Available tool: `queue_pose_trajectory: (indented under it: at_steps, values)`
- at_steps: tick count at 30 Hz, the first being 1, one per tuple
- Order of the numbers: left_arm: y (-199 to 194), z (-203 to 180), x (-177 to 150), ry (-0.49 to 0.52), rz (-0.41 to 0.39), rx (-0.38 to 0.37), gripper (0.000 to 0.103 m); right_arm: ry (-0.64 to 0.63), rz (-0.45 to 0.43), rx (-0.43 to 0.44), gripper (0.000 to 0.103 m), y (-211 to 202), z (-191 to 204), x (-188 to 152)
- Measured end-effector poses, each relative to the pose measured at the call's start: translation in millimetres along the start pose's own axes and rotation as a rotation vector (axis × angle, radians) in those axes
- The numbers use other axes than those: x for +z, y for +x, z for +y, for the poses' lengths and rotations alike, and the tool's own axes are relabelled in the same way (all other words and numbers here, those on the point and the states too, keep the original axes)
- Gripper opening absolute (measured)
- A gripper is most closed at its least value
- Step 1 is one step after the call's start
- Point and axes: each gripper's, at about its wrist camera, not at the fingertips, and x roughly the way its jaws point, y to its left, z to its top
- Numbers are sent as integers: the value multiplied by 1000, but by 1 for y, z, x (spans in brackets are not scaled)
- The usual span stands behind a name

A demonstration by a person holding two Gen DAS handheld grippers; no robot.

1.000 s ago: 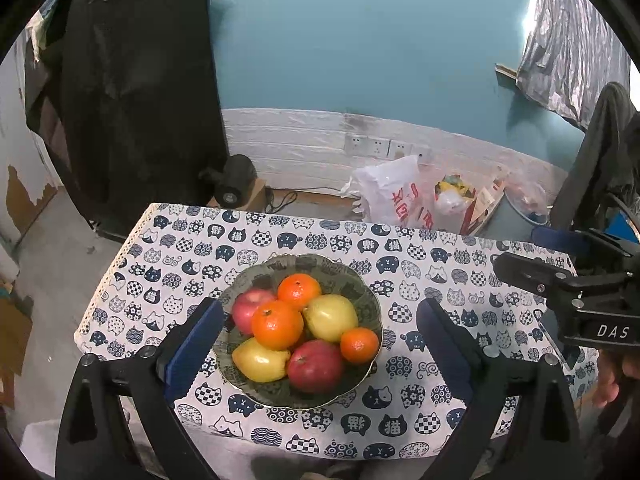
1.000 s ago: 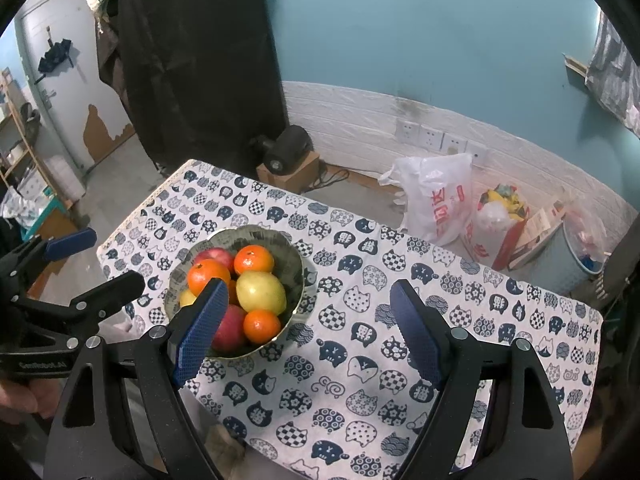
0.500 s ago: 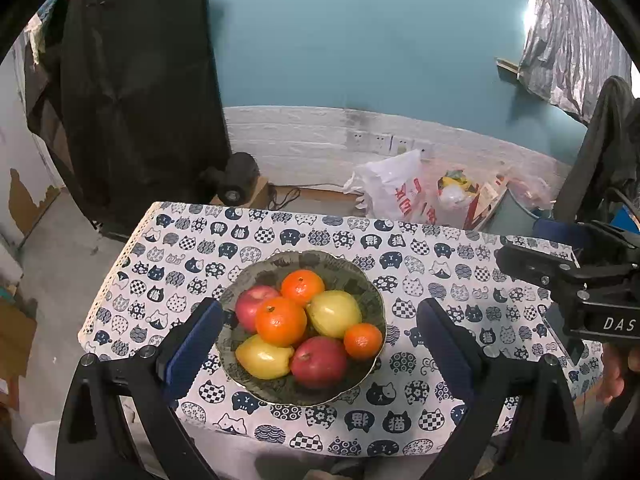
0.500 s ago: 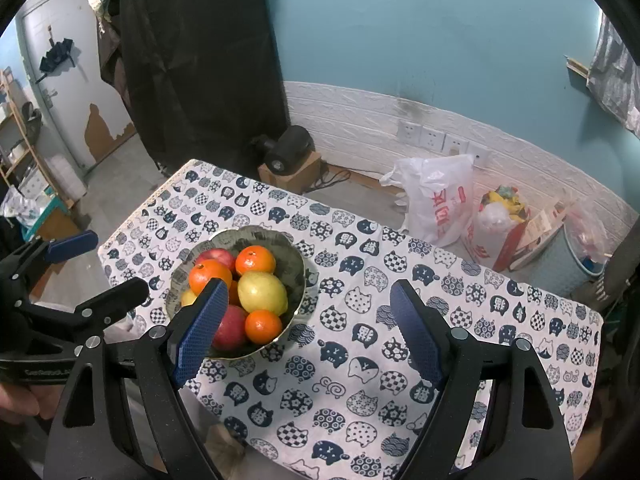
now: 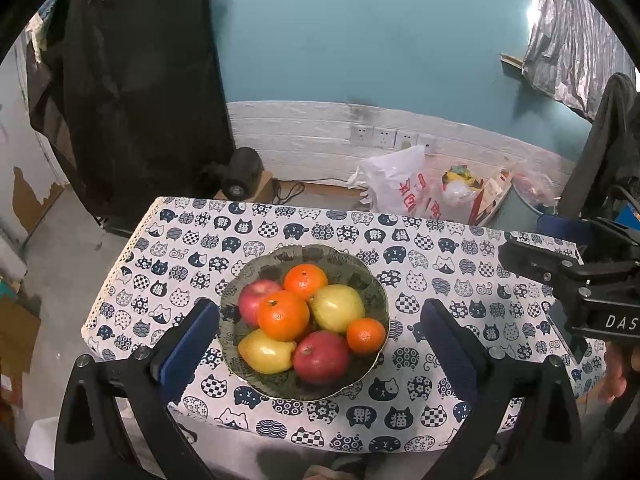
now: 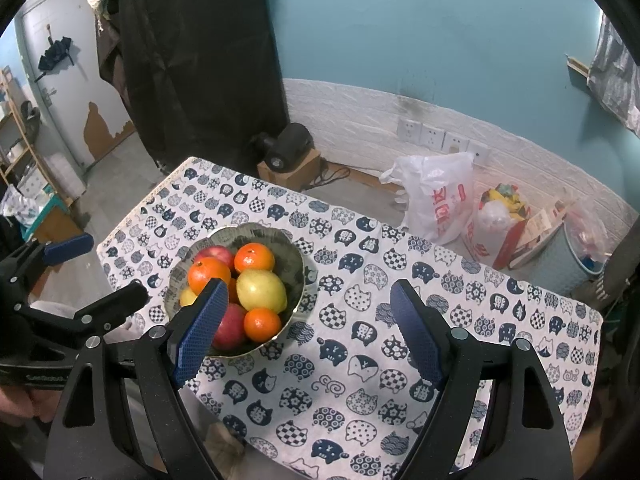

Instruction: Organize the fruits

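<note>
A green patterned bowl (image 5: 362, 276) (image 6: 295, 258) sits on the cat-print tablecloth and holds three oranges, two red apples and two yellow pears. The largest orange (image 5: 283, 315) lies on top, with a red apple (image 5: 321, 356) at the front. My left gripper (image 5: 320, 340) is open and empty, held above the bowl's near side. My right gripper (image 6: 308, 328) is open and empty, above the cloth just right of the bowl. Each gripper shows at the edge of the other's view.
The table (image 6: 500, 312) is covered by the cat-print cloth. Behind it on the floor stand a white plastic bag (image 6: 436, 196), a box of clutter, a blue bin (image 6: 576, 256) and a black heater (image 6: 288, 148). A black curtain hangs at the back left.
Both views have shifted slightly; the left gripper has lifted or pulled back a little, so the bowl sits lower between its fingers. Nothing was grasped.
</note>
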Motion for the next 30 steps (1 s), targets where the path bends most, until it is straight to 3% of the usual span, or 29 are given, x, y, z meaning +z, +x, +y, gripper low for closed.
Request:
queue_pose_trajectory:
  at_steps: [30]
  values:
    - [1,-4,-3,8,18,-28,102,-1,0,-5,82,0,0,-2]
